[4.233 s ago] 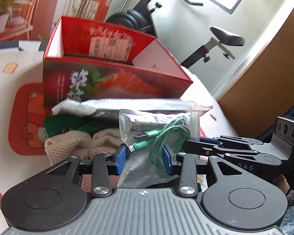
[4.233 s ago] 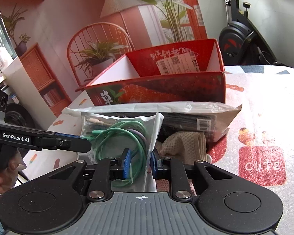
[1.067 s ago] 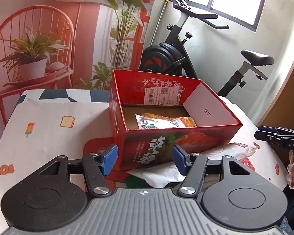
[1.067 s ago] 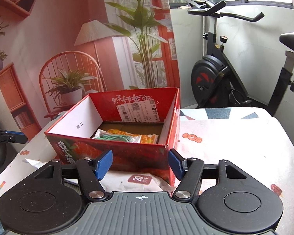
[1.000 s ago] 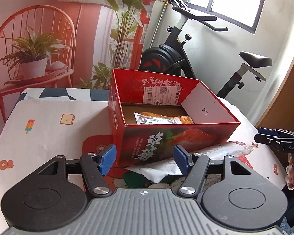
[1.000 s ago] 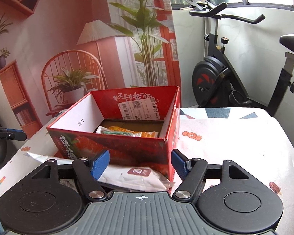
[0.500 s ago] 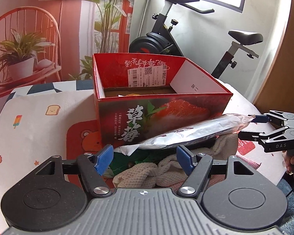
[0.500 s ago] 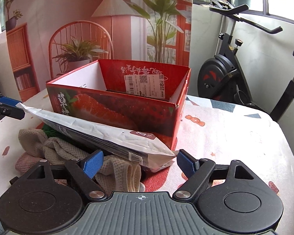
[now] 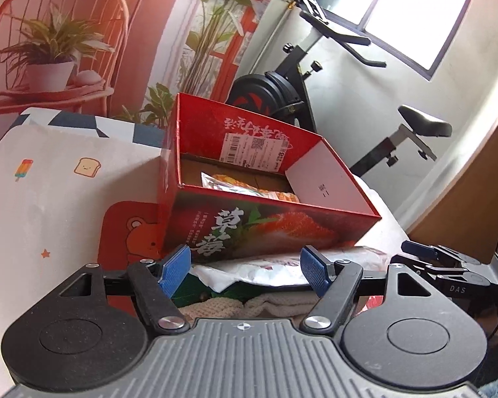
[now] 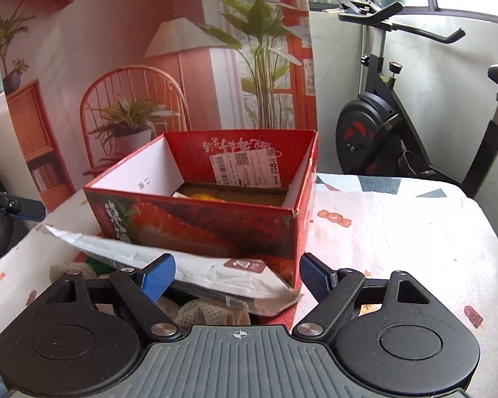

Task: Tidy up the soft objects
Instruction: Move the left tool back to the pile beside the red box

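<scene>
A red strawberry-print box stands open on the table with a clear packet inside. In front of it lie a white padded mailer bag, a beige knitted cloth and a green item. My left gripper is open and empty above the pile. My right gripper is open and empty over the mailer; it also shows at the right of the left wrist view.
The table has a white cloth with cartoon prints. An exercise bike stands behind the table. A wooden panel is at the right.
Four seconds ago both grippers held the bagged green cable; it now lies in the box and both are open. In the last half second both views rose and tilted, showing the box interior again.
</scene>
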A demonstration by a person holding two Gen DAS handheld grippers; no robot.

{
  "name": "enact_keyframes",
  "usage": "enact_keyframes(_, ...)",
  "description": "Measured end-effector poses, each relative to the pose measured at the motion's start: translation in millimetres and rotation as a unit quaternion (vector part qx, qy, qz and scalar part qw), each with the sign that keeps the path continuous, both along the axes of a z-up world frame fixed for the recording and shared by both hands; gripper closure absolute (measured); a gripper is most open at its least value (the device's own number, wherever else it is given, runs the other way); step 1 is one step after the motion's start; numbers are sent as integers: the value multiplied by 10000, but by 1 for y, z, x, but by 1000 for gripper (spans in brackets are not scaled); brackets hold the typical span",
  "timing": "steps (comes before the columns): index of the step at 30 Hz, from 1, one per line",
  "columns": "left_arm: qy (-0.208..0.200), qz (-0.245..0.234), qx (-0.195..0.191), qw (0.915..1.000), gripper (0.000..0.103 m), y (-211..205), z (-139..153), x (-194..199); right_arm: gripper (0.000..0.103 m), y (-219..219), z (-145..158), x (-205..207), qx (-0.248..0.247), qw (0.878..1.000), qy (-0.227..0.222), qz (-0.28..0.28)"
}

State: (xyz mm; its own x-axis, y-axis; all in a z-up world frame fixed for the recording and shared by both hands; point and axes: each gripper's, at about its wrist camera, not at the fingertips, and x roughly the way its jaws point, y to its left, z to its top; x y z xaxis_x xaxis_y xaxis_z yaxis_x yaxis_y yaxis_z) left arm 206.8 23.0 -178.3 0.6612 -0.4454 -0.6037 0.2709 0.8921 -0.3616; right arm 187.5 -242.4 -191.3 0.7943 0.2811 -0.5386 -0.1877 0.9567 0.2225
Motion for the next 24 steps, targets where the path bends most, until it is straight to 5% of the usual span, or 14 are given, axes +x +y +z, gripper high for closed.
enact_keyframes(9, 664, 270, 417, 9966, 30, -14, -16, 27, 27, -3, -22, 43, 203, 9949, 861, -477)
enact_keyframes(13, 709, 103, 460, 9964, 31, -13, -17, 23, 30, -1, -42, 34, 521, 9908, 1180, -419)
enact_keyframes(17, 833, -69, 441, 9955, 45, -15, -21, 27, 30, -2, -56, 21, 640, 9885, 1330, -337)
enact_keyframes(24, 1195, -142, 523, 9914, 47, -20, -39, 47, 31, 4, -71, 10, 609, 9859, 1555, -146)
